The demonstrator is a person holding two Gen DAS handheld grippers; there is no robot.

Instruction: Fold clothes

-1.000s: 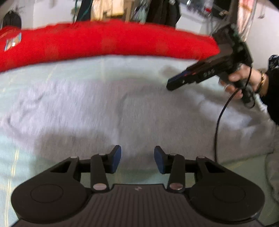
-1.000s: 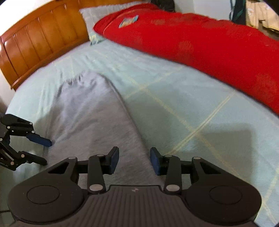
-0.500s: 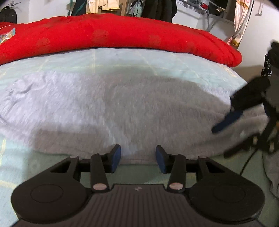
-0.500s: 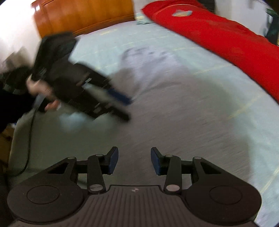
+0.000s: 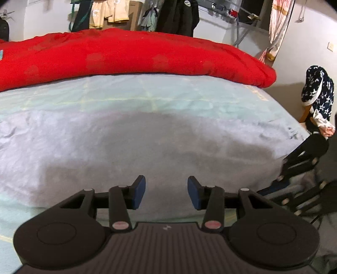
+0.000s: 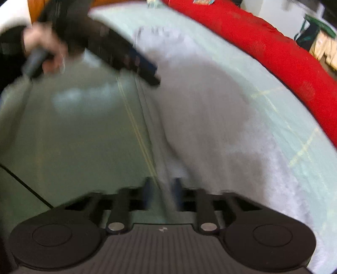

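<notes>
Bed sheet: a pale green sheet with faint yellow check lines is covering the mattress in both views.
Grey garment: it is lying spread flat across the sheet, its near hem running just ahead of the left tongs; in the right wrist view it is stretching away as a long grey band toward the head of the bed.
Left gripper: it is hovering over the near hem with its blue pads standing apart and nothing between them; in the right wrist view it is showing as a blurred dark shape held by a hand.
Right gripper: its jaws are closing, the pads now a narrow gap apart at the garment's edge; the blur is heavy, so cloth seems to be lying between them but I cannot tell whether they are pressing on it. In the left wrist view it is sitting at the garment's right end.
Red quilt: it is lying bunched along the far side of the bed.
Hanging clothes: they are hanging against the wall behind the quilt.
Writing: only a small pale mark on each gripper body is showing, too small to read.
</notes>
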